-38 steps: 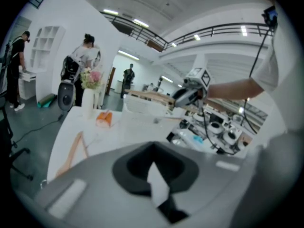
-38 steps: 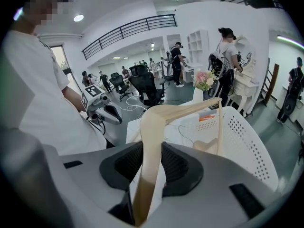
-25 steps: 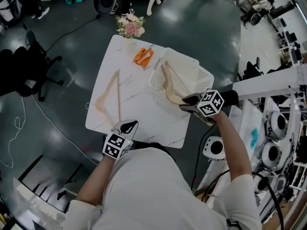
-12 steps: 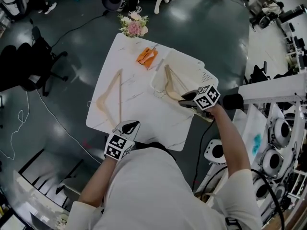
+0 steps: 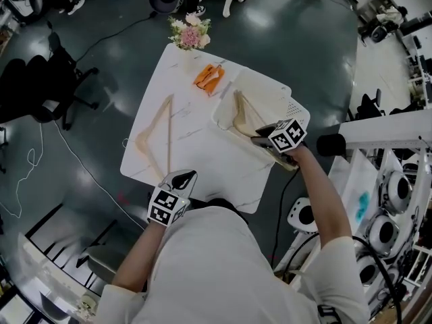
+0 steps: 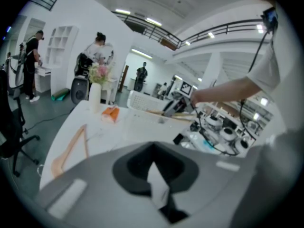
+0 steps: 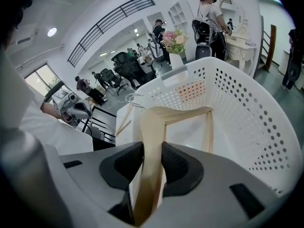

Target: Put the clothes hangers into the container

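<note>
A pale wooden hanger (image 5: pixel 156 137) lies flat on the left half of the white marble table (image 5: pixel 202 160); it also shows in the left gripper view as the hanger (image 6: pixel 71 146). A second wooden hanger (image 7: pixel 156 127) hangs inside the white perforated basket (image 5: pixel 273 96), tilted, with my right gripper (image 5: pixel 264 139) shut on its lower end at the basket's near rim. The right gripper's pads (image 7: pixel 178 160) press on both sides of the wood. My left gripper (image 5: pixel 181 179) sits at the table's front edge, shut and holding nothing.
An orange object (image 5: pixel 208 77) lies at the back of the table beside the basket. A vase of pink flowers (image 5: pixel 189 34) stands at the far corner. Robot equipment and cables (image 5: pixel 385 208) crowd the right side; a black office chair (image 5: pixel 40 93) is off to the left.
My right gripper has sunk toward the basket, carrying its hanger deeper in. The left gripper has stayed at the front edge.
</note>
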{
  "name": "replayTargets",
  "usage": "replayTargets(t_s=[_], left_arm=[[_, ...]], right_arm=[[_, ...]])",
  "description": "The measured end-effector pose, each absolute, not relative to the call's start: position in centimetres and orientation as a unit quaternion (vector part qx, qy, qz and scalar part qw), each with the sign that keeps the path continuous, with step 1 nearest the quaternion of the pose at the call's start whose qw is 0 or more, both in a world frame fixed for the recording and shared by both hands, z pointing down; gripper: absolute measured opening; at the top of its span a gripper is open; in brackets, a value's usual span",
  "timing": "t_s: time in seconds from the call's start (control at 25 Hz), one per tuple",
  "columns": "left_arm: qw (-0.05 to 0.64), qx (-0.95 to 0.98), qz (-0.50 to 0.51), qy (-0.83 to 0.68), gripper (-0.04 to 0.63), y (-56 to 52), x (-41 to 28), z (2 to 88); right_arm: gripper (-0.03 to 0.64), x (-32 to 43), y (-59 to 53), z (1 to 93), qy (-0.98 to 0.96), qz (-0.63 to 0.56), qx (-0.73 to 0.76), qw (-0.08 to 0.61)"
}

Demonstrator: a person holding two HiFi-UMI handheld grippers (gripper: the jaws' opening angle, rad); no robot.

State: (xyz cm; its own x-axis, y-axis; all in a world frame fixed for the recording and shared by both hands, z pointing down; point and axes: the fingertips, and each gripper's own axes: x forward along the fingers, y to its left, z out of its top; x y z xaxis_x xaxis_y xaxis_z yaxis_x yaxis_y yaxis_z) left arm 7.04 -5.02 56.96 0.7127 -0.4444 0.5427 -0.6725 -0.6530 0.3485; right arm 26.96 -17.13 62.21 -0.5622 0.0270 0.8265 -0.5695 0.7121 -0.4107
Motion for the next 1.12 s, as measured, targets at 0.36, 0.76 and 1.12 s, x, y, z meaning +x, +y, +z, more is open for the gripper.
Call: replayTargets(t_s=[0.36, 0.76, 1.12], left_arm=[[0.271, 0.884, 0.209, -0.320, 0.002, -4.9, 7.7, 56.9], [0.259, 0.890, 0.207, -0.313, 0.002, -4.0, 9.6, 56.4], [0.251, 0.890, 0.202, -0.321, 0.002, -2.6, 10.9, 55.8]], right_arm=[[0.140, 26.9, -17.6, 61.7, -0.827, 0.314, 0.182, 0.429], [0.141, 26.4, -17.5, 58.1, -0.863, 0.262, 0.220, 0.371], [0.062, 24.2, -13.8, 54.6, -0.895, 0.227, 0.206, 0.325]])
